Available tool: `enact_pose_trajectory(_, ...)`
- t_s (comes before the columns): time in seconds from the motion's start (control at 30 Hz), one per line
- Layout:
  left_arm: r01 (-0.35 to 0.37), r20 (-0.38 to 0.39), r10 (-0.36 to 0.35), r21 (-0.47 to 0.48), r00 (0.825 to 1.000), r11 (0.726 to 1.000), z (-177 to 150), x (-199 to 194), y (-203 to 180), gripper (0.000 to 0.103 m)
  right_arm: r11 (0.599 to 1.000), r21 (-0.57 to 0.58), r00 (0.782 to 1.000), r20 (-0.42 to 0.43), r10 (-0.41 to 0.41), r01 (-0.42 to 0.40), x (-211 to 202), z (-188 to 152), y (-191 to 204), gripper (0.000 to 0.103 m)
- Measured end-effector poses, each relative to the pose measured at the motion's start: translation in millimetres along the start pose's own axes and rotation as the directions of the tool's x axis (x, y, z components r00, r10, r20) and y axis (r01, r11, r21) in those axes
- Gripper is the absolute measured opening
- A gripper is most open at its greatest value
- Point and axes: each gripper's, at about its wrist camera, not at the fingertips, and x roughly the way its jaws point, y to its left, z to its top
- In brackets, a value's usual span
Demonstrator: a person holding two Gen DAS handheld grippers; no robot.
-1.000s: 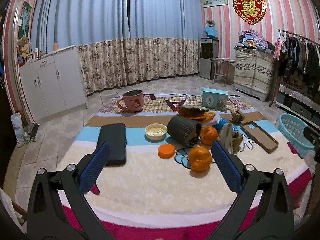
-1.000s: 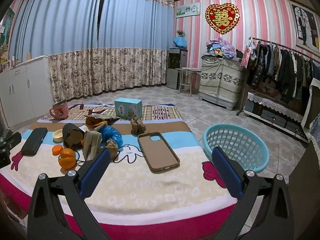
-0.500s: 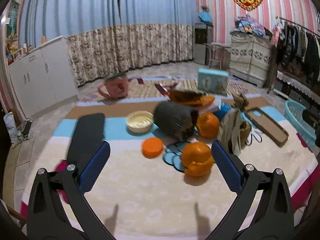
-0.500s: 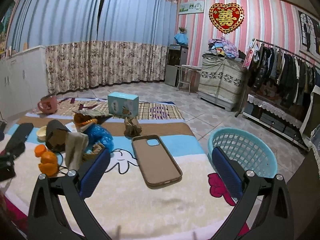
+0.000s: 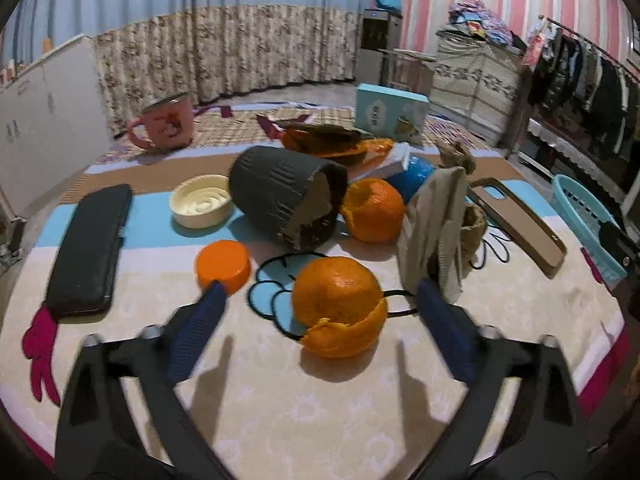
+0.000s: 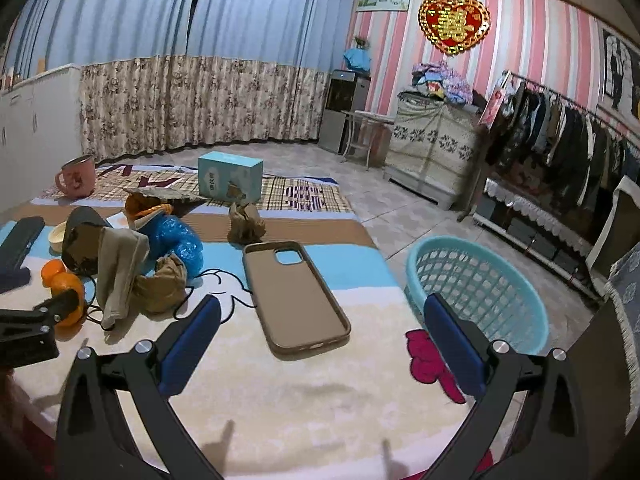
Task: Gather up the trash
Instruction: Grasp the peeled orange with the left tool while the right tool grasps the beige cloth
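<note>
My left gripper [image 5: 320,300] is open, its blue fingers on either side of a half-peeled orange [image 5: 338,306] on the blanket. Behind it lie a second orange [image 5: 374,210], a torn dark paper cup [image 5: 286,196], an orange cap [image 5: 222,264], a cream lid [image 5: 202,204], crumpled beige paper [image 5: 434,224] and a blue plastic bag [image 5: 414,174]. My right gripper [image 6: 320,316] is open and empty above the blanket near a brown phone case [image 6: 294,296]. A turquoise basket [image 6: 476,292] stands on the floor to the right. The left gripper's arm shows in the right wrist view [image 6: 36,320].
A pink mug [image 5: 164,126], a black case [image 5: 92,248] and a light blue box [image 5: 390,112] sit on the blanket. A crumpled brown wad [image 6: 246,226] lies behind the phone case. Cabinets stand at left, a clothes rack [image 6: 560,136] at right.
My left gripper has moved forward and down until its fingers flank the nearest orange. My right gripper has moved forward over the blanket toward the phone case and basket.
</note>
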Motion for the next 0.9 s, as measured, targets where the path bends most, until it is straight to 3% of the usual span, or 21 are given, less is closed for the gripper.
enact_pose_trajectory(0.1,0.012,-0.028,-0.012,0.012,1.000,1.000,0,7,-3,0.074,1.000,-0.002,1.000,-0.014,0.003,-0.003,3,0,1,0.099)
enact_pose_trajectory(0.17,0.030,-0.054,-0.029,0.022,0.998,0.999,0,11,-4,0.057,1.000,0.003,1.000,-0.027,0.014,-0.013,6,-1,1,0.099)
enact_pose_trajectory(0.23,0.039,-0.066,-0.036,0.038,0.997,0.999,0,12,-6,0.049,1.000,0.002,0.999,-0.033,0.025,-0.025,7,-1,4,0.099)
enact_pose_trajectory(0.53,-0.003,0.008,0.002,0.068,1.000,0.998,6,-26,8,0.042,0.990,0.035,0.990,-0.036,0.138,-0.136,7,11,25,0.099)
enact_pose_trajectory(0.77,-0.111,0.085,0.106,0.059,0.991,0.992,17,-58,40,0.042,0.972,-0.014,0.971,-0.049,0.232,-0.233,14,32,73,0.099)
enact_pose_trajectory(0.9,-0.142,0.098,0.136,0.048,0.986,0.989,21,-68,61,0.042,0.968,-0.061,0.967,-0.085,0.238,-0.244,22,36,107,0.096)
